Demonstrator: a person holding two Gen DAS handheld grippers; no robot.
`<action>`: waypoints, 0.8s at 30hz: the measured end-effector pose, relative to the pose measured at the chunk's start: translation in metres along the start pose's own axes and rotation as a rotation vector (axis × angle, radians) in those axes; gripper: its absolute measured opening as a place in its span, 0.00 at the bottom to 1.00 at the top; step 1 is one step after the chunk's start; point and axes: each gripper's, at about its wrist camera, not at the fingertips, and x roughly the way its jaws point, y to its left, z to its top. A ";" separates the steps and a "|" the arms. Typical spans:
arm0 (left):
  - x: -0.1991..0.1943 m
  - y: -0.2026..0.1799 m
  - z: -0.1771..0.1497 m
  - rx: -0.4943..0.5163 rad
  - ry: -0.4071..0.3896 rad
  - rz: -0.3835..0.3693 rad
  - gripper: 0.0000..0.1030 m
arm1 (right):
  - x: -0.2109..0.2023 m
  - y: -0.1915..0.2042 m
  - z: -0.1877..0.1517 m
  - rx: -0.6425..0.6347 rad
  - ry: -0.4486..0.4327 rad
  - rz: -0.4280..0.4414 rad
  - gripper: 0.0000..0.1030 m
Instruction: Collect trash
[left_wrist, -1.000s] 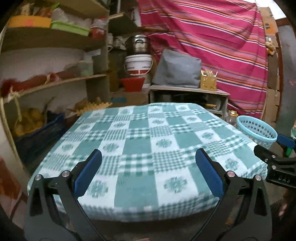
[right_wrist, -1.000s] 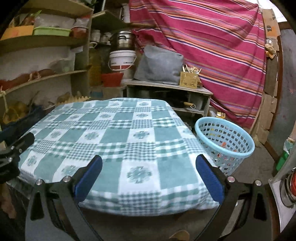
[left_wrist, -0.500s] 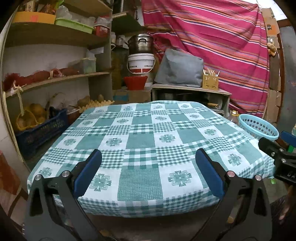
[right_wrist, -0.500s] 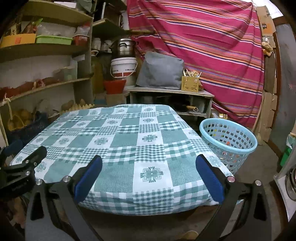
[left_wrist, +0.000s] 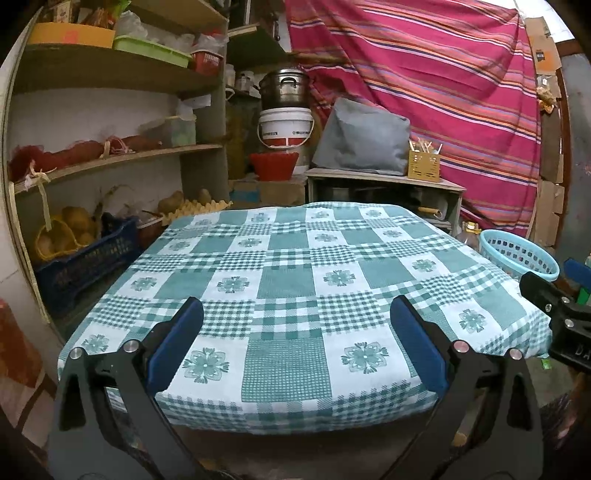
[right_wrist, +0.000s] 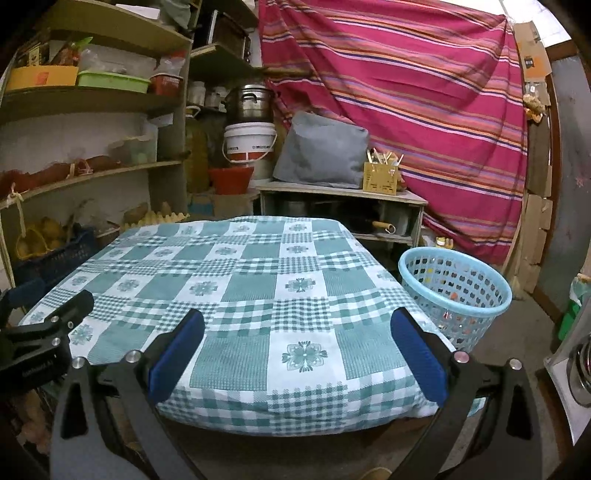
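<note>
A table under a green and white checked cloth (left_wrist: 295, 280) fills both views (right_wrist: 258, 288); I see no trash on it. A light blue perforated basket (right_wrist: 456, 291) stands on the floor at the table's right side, with small bits of litter inside; it also shows in the left wrist view (left_wrist: 517, 254). My left gripper (left_wrist: 295, 343) is open and empty before the table's near edge. My right gripper (right_wrist: 295, 343) is open and empty, also at the near edge. Each gripper shows at the side of the other's view.
Wooden shelves (left_wrist: 110, 158) with sacks, tubs and a blue crate (left_wrist: 81, 266) stand at the left. A low cabinet (right_wrist: 343, 206) with a grey bag and a white bucket (right_wrist: 249, 146) stands behind the table. A striped red cloth (right_wrist: 424, 110) hangs at the back.
Both grippers have drawn back and risen from the table, so more of the cloth and room shows. Both stay open and empty.
</note>
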 end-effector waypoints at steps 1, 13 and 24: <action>0.000 0.000 0.000 0.001 -0.001 0.003 0.95 | 0.000 0.000 0.000 -0.002 -0.001 0.003 0.96; -0.004 0.006 0.001 -0.008 -0.019 0.026 0.95 | 0.001 0.003 0.002 -0.004 -0.007 0.005 0.96; -0.004 0.008 0.002 -0.012 -0.031 0.038 0.95 | 0.000 0.003 0.002 -0.006 -0.010 0.002 0.96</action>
